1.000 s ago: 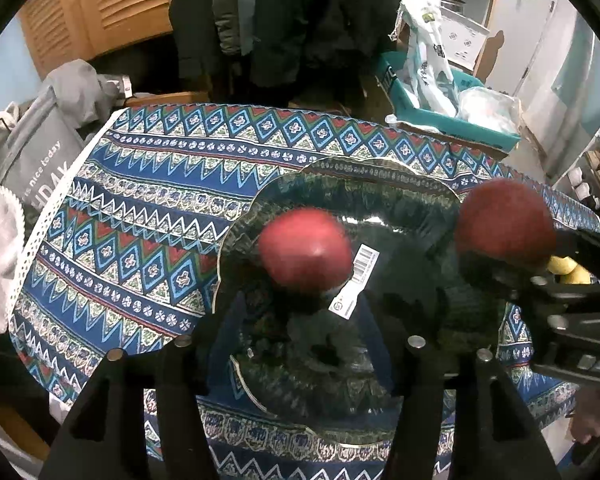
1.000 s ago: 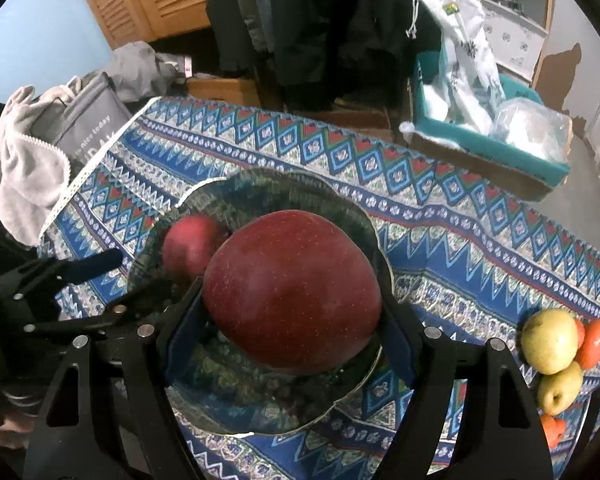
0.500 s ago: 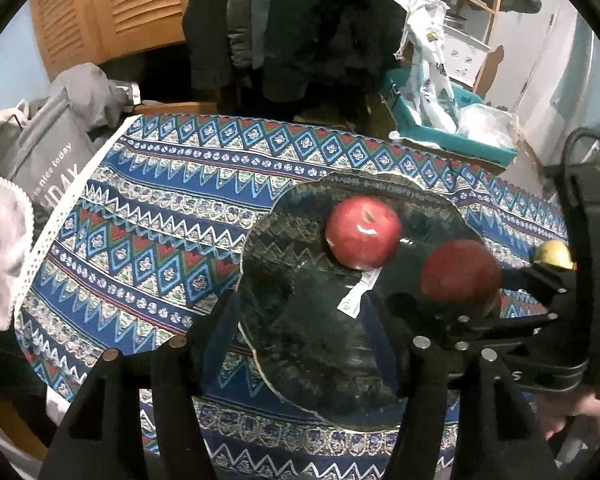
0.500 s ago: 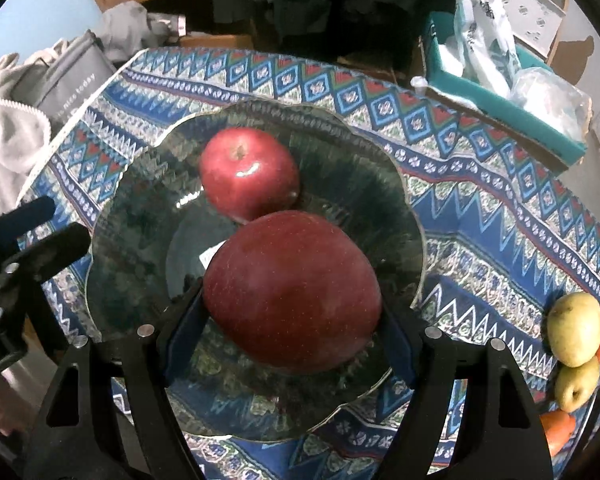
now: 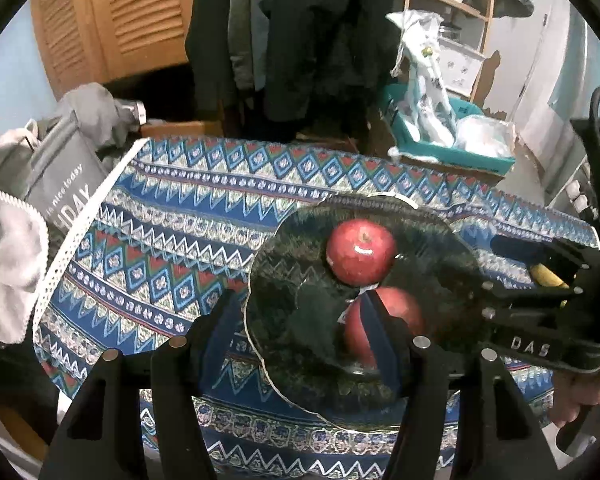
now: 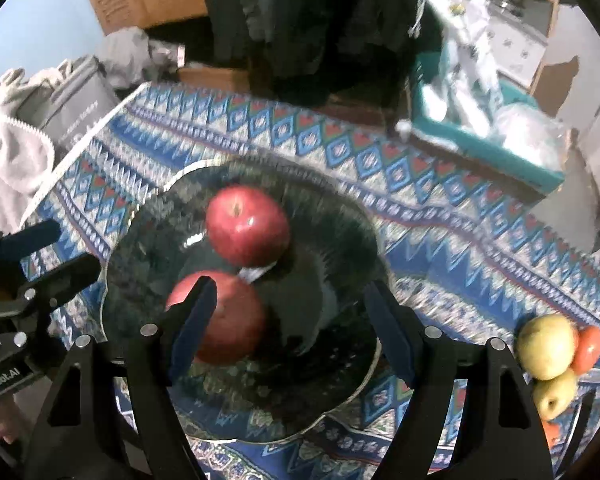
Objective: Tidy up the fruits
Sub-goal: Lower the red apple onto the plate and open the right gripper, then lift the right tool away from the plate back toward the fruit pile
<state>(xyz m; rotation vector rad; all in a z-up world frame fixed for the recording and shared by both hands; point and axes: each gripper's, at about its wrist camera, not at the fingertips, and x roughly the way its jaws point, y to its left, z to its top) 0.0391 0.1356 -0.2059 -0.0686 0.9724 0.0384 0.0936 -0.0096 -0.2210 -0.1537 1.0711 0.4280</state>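
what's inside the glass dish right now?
The glass dish holds two red apples, close together, and a white barcode sticker showing between them. The near apple sits partly behind a finger of the right hand-held gripper, which covers part of it.
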